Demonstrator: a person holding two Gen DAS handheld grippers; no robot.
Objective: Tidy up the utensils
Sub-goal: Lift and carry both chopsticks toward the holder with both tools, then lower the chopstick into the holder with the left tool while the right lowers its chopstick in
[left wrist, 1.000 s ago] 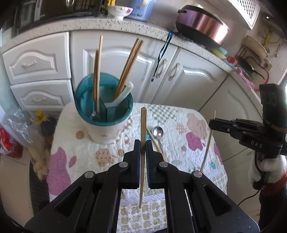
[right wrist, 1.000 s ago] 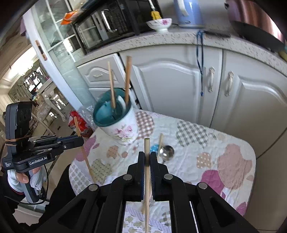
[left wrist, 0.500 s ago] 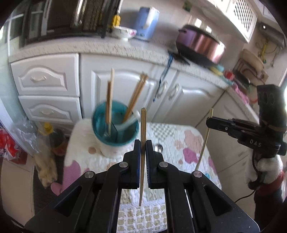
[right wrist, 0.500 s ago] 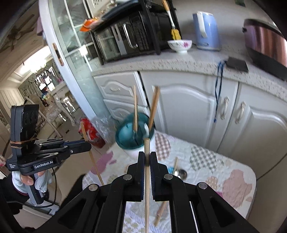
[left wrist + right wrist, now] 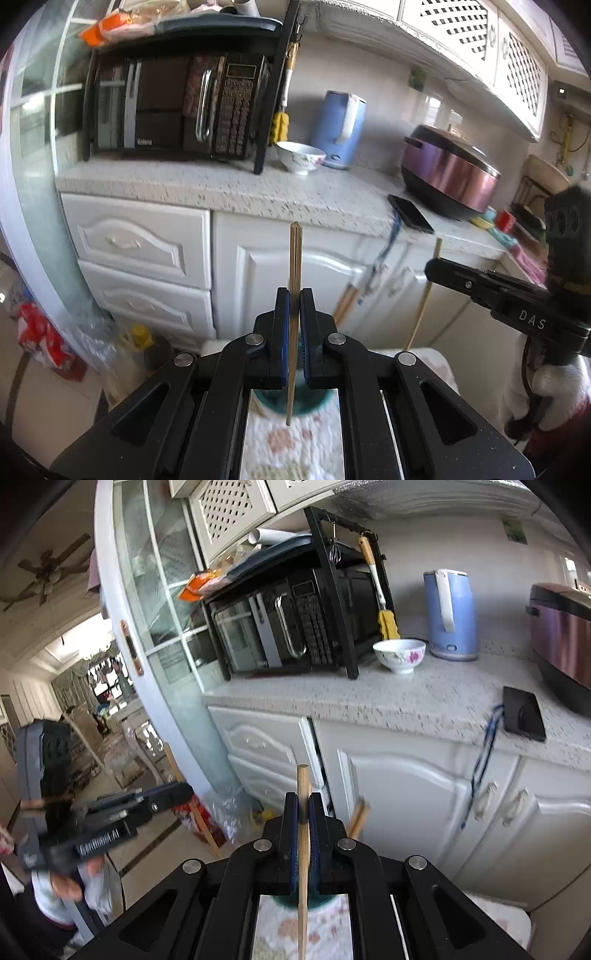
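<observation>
My left claw (image 5: 294, 299) is clamped on a thin, upright wooden chopstick (image 5: 295, 266); my right claw (image 5: 303, 805) grips a second pale wooden chopstick (image 5: 303, 786) the same way. Both hang above the teal-rimmed utensil cup (image 5: 275, 402) on the patchwork-covered table (image 5: 295, 443), with white kitchen cabinets (image 5: 147, 243) behind.

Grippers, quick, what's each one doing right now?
Left gripper: shut on a chopstick.
Right gripper: shut on another chopstick.
</observation>
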